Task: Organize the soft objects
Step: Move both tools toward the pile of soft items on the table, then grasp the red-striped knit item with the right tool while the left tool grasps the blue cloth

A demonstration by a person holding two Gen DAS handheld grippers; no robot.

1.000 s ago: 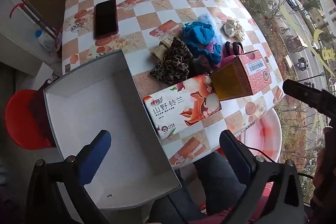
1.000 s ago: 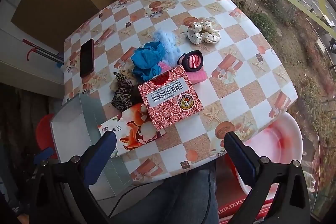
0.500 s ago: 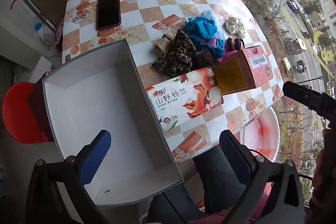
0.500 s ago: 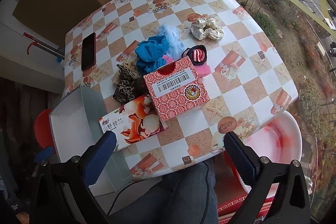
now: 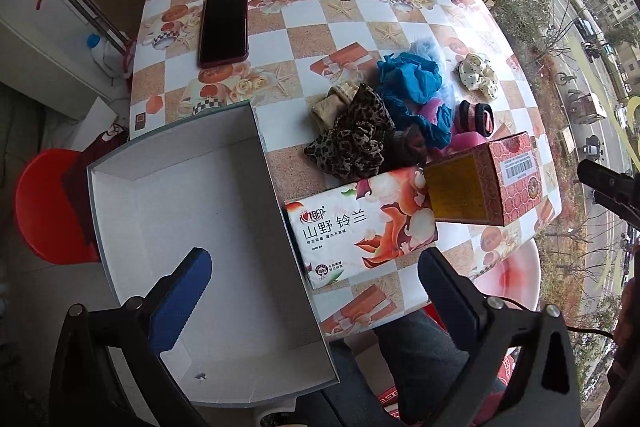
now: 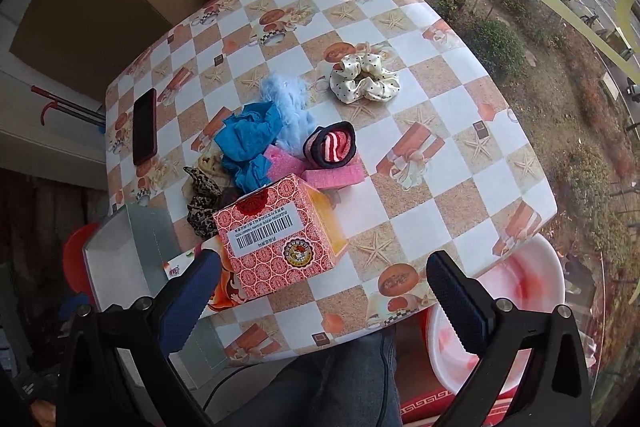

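Observation:
A pile of soft things lies mid-table: a leopard scrunchie (image 5: 354, 139) (image 6: 202, 201), a blue cloth scrunchie (image 5: 412, 83) (image 6: 248, 137), a pale blue fluffy one (image 6: 286, 99), a cream dotted scrunchie (image 5: 478, 75) (image 6: 364, 77), a dark pink-striped band (image 5: 476, 117) (image 6: 331, 145) and a pink sponge (image 6: 336, 177). An empty white box (image 5: 192, 227) (image 6: 124, 255) sits at the table's near left corner. My left gripper (image 5: 310, 281) hangs open above the box and the tissue pack (image 5: 360, 227). My right gripper (image 6: 322, 291) is open above the red carton (image 6: 276, 239) (image 5: 484, 179).
A dark phone (image 5: 223, 27) (image 6: 144, 125) lies at the far left of the checked table (image 6: 440, 163). A red stool (image 5: 44, 203) stands left of the box. A pink-white basin (image 6: 500, 319) sits below the near right corner. A person's legs (image 6: 320, 383) are under the near edge.
Both grippers have drifted forward and slightly lower over the table, so the box, pack and carton look larger. Nothing on the table has moved; both stay open.

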